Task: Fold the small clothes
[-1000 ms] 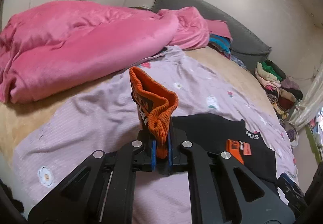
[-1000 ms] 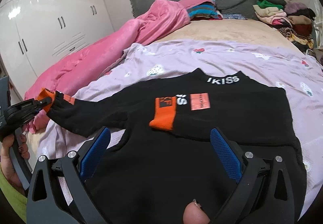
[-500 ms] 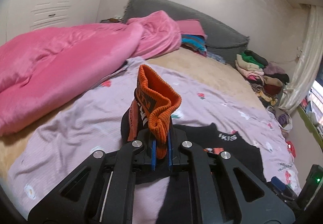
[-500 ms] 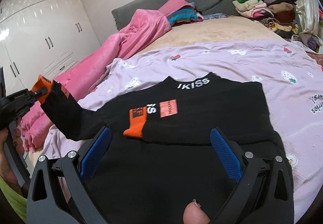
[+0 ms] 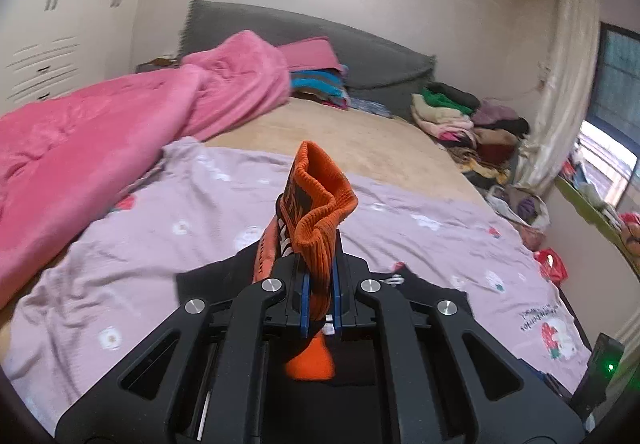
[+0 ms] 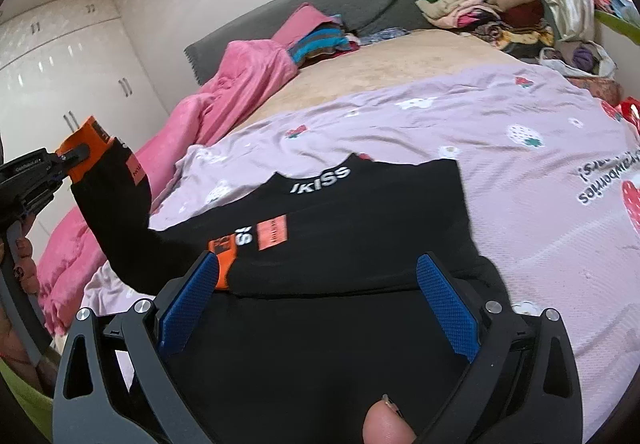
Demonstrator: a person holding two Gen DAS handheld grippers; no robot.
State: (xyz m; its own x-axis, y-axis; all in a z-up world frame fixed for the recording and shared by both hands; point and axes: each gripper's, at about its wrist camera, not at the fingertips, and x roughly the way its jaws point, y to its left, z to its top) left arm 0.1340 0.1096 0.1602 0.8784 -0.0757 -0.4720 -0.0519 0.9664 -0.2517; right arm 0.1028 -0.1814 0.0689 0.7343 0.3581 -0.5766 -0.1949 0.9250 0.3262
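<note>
While my left gripper pinches the orange cuff of the black sweater, holding that sleeve up off the bed, my right gripper hangs over the sweater's body, fingers spread wide. The sweater lies flat on the lilac strawberry sheet. Beyond it I see a pink blanket and a clothes pile.
</note>
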